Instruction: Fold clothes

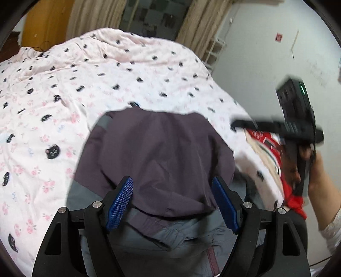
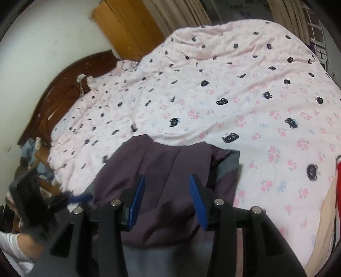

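Note:
A purple and grey jacket (image 1: 157, 157) lies on the bed, partly folded, with its grey lower part nearest me. My left gripper (image 1: 172, 183) hovers open just above the jacket with nothing between its blue pads (image 1: 120, 204). In the right wrist view the same jacket (image 2: 162, 170) lies below my right gripper (image 2: 167, 181), which is open with nothing between its pads. The right gripper (image 1: 234, 124) also shows blurred at the right of the left wrist view, held by a hand (image 1: 319, 176). The left gripper (image 2: 78, 199) appears blurred at the left of the right wrist view.
A pink bedspread (image 1: 64, 95) with black cat faces and flowers covers the bed. A red, white and cream garment (image 1: 275, 149) lies at the bed's right edge. A brown headboard (image 2: 61, 95), an orange panel (image 2: 127, 27), curtains (image 1: 96, 15) and white walls surround the bed.

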